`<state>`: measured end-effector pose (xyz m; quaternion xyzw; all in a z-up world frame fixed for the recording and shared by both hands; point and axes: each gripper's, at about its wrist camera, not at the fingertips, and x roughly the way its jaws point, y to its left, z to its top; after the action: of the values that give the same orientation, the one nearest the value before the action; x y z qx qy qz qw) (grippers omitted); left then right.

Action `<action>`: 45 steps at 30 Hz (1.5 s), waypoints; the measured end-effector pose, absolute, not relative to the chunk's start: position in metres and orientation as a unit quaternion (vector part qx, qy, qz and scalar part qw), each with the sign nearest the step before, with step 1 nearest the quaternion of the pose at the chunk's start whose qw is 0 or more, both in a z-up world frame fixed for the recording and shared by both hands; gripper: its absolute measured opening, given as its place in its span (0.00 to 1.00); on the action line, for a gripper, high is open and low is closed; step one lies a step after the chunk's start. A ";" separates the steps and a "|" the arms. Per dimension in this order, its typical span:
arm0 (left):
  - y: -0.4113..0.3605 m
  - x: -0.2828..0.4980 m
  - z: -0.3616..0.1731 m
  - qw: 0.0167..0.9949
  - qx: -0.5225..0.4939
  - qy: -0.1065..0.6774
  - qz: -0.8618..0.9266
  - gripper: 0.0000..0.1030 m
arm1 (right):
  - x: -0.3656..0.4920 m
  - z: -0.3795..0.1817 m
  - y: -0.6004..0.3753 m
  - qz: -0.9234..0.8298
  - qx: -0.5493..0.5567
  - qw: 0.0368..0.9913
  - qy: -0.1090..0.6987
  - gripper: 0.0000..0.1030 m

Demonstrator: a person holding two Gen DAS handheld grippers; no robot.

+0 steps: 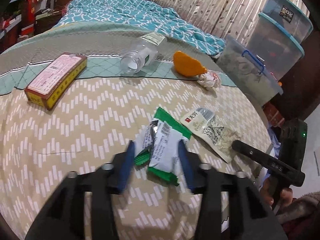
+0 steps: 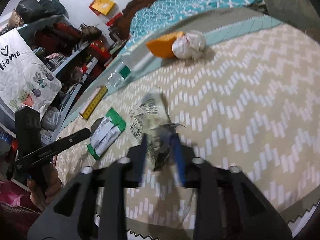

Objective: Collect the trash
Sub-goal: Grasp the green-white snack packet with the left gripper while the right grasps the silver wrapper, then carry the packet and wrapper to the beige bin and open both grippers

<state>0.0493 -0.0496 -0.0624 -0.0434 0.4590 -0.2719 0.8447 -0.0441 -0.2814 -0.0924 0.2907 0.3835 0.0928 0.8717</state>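
Beige zigzag bedcover (image 1: 80,120) carries the trash we are collecting. Our left gripper (image 1: 158,150) has its blue fingers (image 1: 128,160) on either side of a green and white wrapper (image 1: 162,146); the picture is blurred, so we cannot tell whether the pads press on it. Our right gripper (image 2: 160,142) straddles the near end of a clear printed packet (image 2: 148,112), and there too blur hides whether it is pinched. Farther up the bed lie a red and yellow box (image 1: 56,80), an empty plastic bottle (image 1: 138,58) on its side, an orange piece (image 1: 188,66) and, touching it, a crumpled white wad (image 1: 209,79). Clear storage bins (image 1: 280,40) stand beside the bed.
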 end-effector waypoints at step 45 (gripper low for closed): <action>-0.519 0.049 -0.036 0.715 0.187 0.422 -0.525 0.45 | -0.146 -0.096 -0.593 -0.256 0.442 0.837 0.198 0.61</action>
<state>0.0492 -0.5191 -0.0358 0.1873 0.4216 -0.5252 0.7151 -0.1456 -0.5926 -0.0959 0.4419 0.1976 -0.2563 0.8366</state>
